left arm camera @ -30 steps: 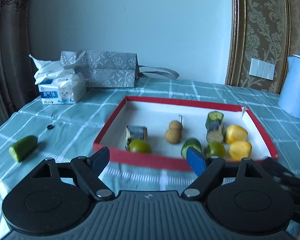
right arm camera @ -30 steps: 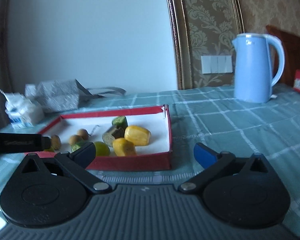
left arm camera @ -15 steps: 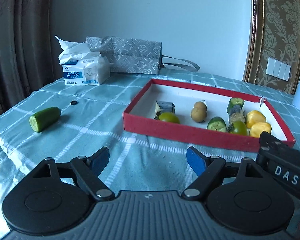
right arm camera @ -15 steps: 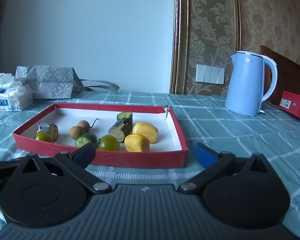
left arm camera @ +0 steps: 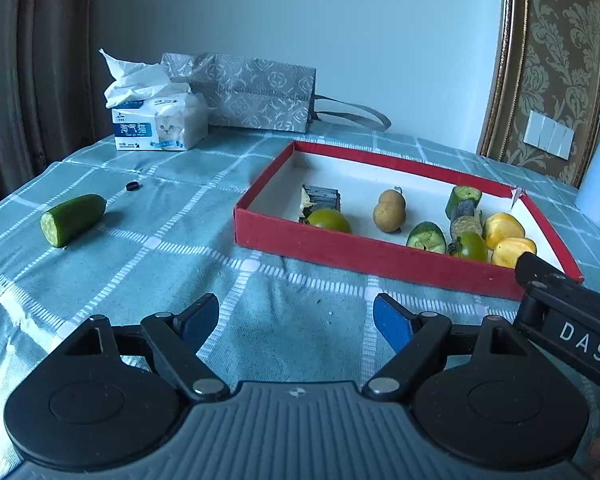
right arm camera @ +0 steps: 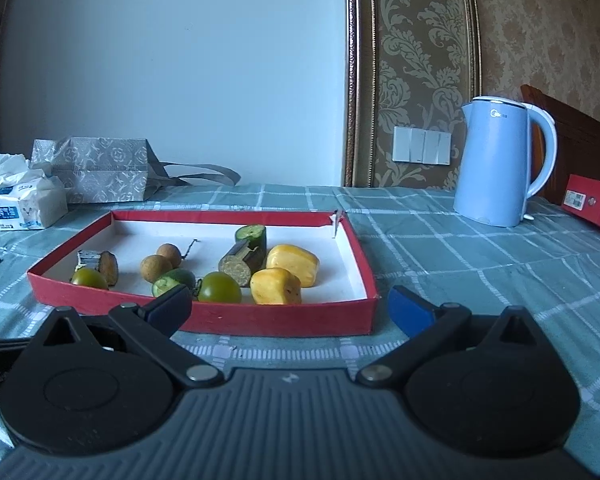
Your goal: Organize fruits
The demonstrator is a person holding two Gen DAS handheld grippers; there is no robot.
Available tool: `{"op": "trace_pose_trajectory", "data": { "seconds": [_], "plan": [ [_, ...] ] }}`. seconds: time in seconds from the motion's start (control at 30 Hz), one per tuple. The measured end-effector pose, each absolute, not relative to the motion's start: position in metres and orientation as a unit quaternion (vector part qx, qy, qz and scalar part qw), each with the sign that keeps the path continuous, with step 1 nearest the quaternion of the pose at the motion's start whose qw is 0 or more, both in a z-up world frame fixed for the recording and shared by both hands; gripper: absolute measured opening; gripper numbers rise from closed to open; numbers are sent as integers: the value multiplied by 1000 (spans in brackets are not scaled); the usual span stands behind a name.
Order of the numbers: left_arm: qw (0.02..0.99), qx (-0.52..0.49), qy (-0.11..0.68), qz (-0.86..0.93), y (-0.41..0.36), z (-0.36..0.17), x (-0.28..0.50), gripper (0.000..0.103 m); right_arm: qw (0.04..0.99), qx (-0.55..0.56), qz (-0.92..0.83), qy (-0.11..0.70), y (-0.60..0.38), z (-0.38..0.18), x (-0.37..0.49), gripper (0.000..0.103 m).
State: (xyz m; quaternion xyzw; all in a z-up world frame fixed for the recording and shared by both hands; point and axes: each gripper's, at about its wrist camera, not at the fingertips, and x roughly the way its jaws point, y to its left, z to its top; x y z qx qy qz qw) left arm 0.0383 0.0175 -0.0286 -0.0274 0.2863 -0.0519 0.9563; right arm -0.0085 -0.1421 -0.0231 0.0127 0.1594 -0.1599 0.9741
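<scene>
A red-rimmed tray [left arm camera: 364, 250] [right arm camera: 260, 318] on the checked tablecloth holds several pieces: green tomatoes [right arm camera: 219, 287], two brown round fruits [left arm camera: 389, 215], cucumber chunks [right arm camera: 252, 235] and two yellow pieces [right arm camera: 292, 264]. One cucumber half [left arm camera: 73, 219] lies alone on the cloth, left of the tray. My left gripper [left arm camera: 296, 322] is open and empty, low over the cloth in front of the tray. My right gripper [right arm camera: 290, 306] is open and empty at the tray's near edge.
A tissue pack [left arm camera: 158, 122] and a grey patterned bag [left arm camera: 252, 92] stand at the back left. A blue kettle [right arm camera: 500, 160] and a red box [right arm camera: 592, 202] stand at the right. A small black ring [left arm camera: 132, 186] lies near the cucumber half.
The left gripper has pulled back and swung left from the tray, bringing the lone cucumber half more into view. The right gripper has drawn back and turned toward the tray. Both stay open.
</scene>
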Motion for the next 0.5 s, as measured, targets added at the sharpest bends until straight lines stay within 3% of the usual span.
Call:
{"op": "trace_pose_trajectory", "data": {
  "seconds": [0.13,0.27,0.5],
  "plan": [
    [957,-23,282,-60,16,-28,37,85,975,14,-158,156,-142,-22,-9,103],
    [961,-8,273,-51,13,-28,35,98,975,16,-157,156,-142,-21,-9,103],
    [965,3,260,-39,12,-27,34,99,976,20,-154,155,-142,-22,-10,103]
  ]
}}
